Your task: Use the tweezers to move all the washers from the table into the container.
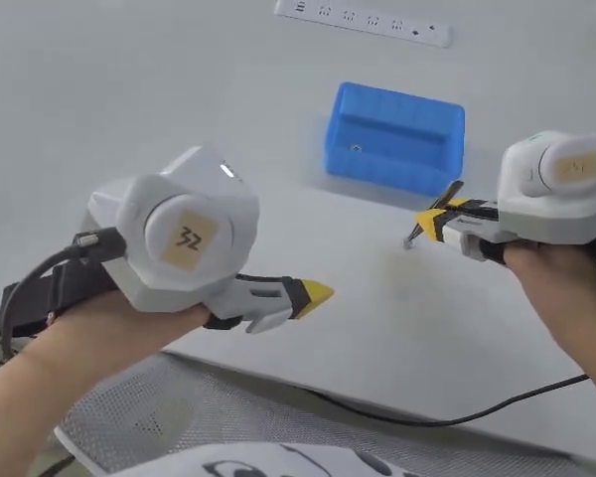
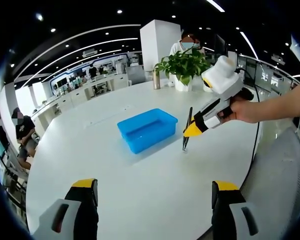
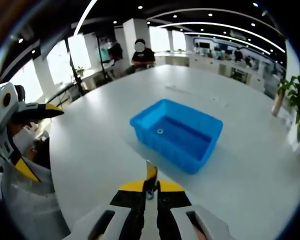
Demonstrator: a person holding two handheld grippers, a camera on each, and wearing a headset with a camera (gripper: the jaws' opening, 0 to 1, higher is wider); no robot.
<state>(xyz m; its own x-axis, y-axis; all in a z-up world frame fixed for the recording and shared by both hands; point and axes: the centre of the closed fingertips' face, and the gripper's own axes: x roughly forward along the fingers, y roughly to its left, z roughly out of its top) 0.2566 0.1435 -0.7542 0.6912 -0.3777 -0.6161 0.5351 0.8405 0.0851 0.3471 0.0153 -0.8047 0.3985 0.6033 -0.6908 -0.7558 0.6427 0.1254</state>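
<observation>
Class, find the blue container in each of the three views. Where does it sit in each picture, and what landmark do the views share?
Head view: blue container upper centre-right, beyond the tweezers.
Left gripper view: container at centre, just left of the tweezers.
Right gripper view: container at centre, beyond the tweezers.
Shared landmark: the tweezers, near the container in all three.

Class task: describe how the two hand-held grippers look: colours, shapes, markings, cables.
Both the left gripper and right gripper have white housings, each with a round tan sticker, and black jaws ending in yellow tips. The left one's sticker reads 32, and a black cable leaves its side.
</observation>
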